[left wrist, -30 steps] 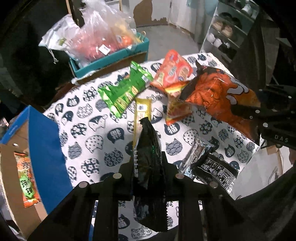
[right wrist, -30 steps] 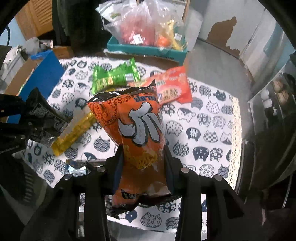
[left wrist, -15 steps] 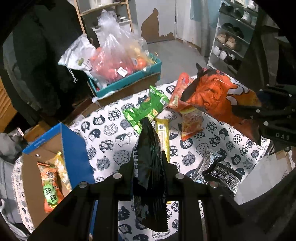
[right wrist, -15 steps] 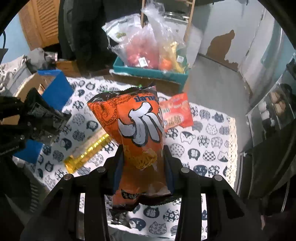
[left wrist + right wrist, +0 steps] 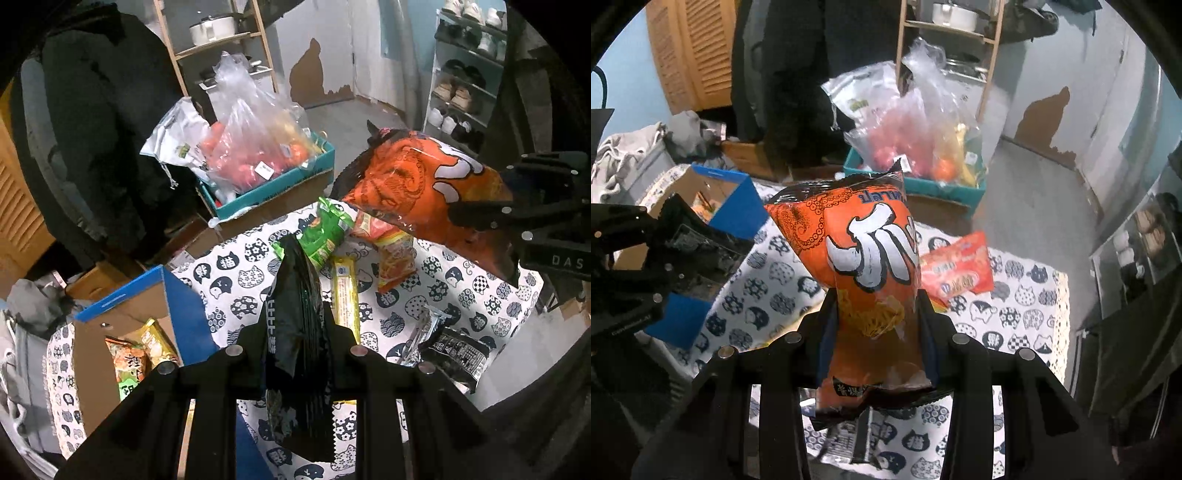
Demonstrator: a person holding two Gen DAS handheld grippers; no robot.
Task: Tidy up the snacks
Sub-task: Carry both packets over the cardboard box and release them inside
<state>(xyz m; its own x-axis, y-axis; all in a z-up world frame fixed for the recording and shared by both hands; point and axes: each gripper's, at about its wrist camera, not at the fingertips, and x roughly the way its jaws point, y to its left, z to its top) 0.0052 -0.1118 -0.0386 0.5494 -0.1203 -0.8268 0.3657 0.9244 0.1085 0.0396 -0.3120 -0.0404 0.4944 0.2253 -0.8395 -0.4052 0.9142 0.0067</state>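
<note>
My left gripper (image 5: 295, 332) is shut on a black snack bag (image 5: 295, 314) and holds it above the cat-print tablecloth (image 5: 240, 273). My right gripper (image 5: 877, 314) is shut on a big orange snack bag (image 5: 871, 258), also raised; it shows at the right in the left wrist view (image 5: 417, 184). A blue-sided cardboard box (image 5: 177, 310) at the left holds orange and yellow packets (image 5: 129, 365). On the cloth lie a green bag (image 5: 325, 229), a yellow bar (image 5: 345, 295), a red-orange packet (image 5: 956, 269) and a black packet (image 5: 454, 350).
A teal box (image 5: 273, 184) with a clear plastic bag of produce (image 5: 255, 147) stands behind the table. A wooden shelf (image 5: 207, 37) and dark coat (image 5: 96, 122) are at the back. A shoe rack (image 5: 461, 92) is at the right.
Both grippers have risen with their bags. The left view now shows more of the blue box and the room behind; the table looks farther below.
</note>
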